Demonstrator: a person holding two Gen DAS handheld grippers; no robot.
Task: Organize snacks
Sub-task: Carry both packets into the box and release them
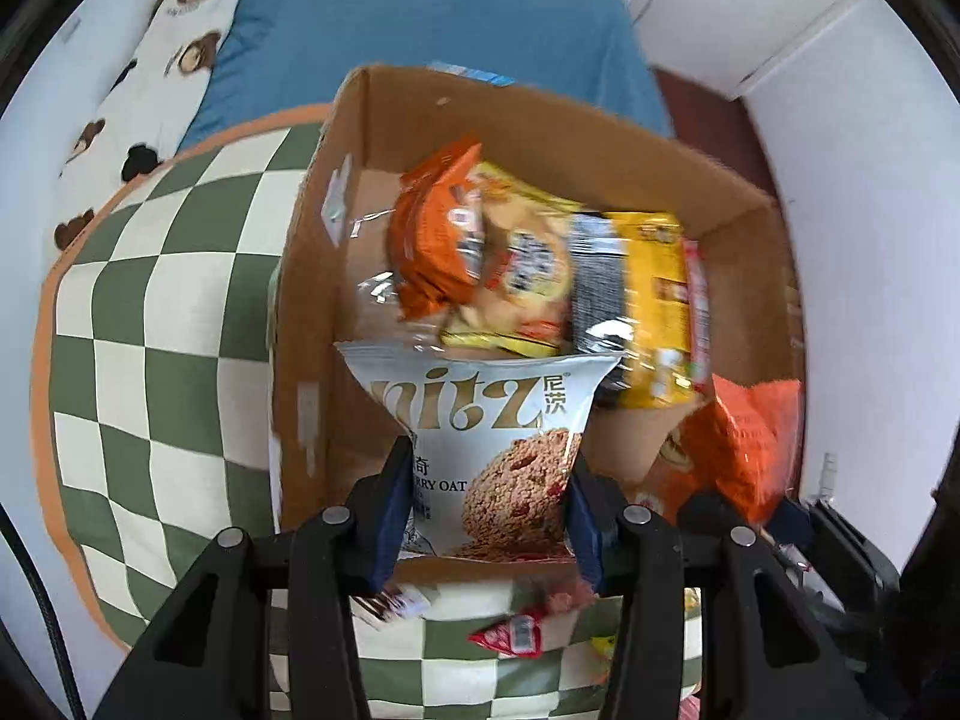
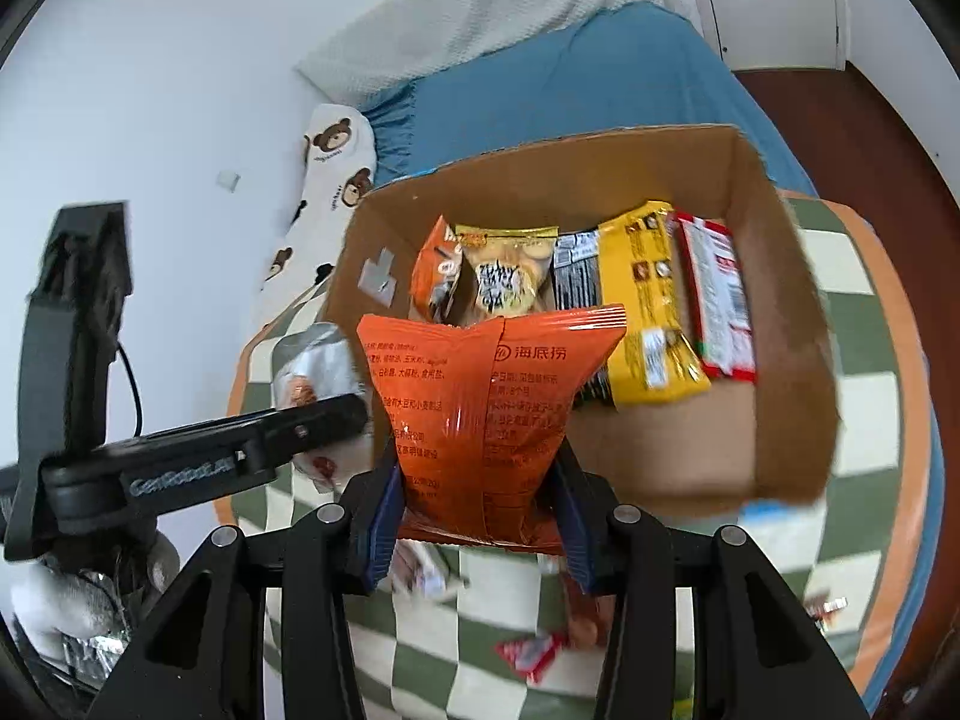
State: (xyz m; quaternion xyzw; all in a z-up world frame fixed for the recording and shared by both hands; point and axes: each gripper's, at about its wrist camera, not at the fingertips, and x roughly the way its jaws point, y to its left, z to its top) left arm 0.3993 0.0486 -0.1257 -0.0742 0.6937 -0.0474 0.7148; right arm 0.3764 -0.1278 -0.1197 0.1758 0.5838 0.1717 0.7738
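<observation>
My left tongs pinch a white cookie bag; my right tongs pinch an orange snack bag. Both bags hang over the near edge of the cardboard box, where packets stand along the far wall, on a checkered mat.

The left wrist camera sits just behind the left claw and looks steeply down, close above the cardboard box, whose open top fills the frame centre. The right wrist camera sits behind the right claw and looks obliquely down at the same box from near range, with the box toward 1 o'clock. Both views share the box interior, the checkered mat and the blue bed at 12 o'clock. The left claw enters the right view at 9 o'clock.
</observation>
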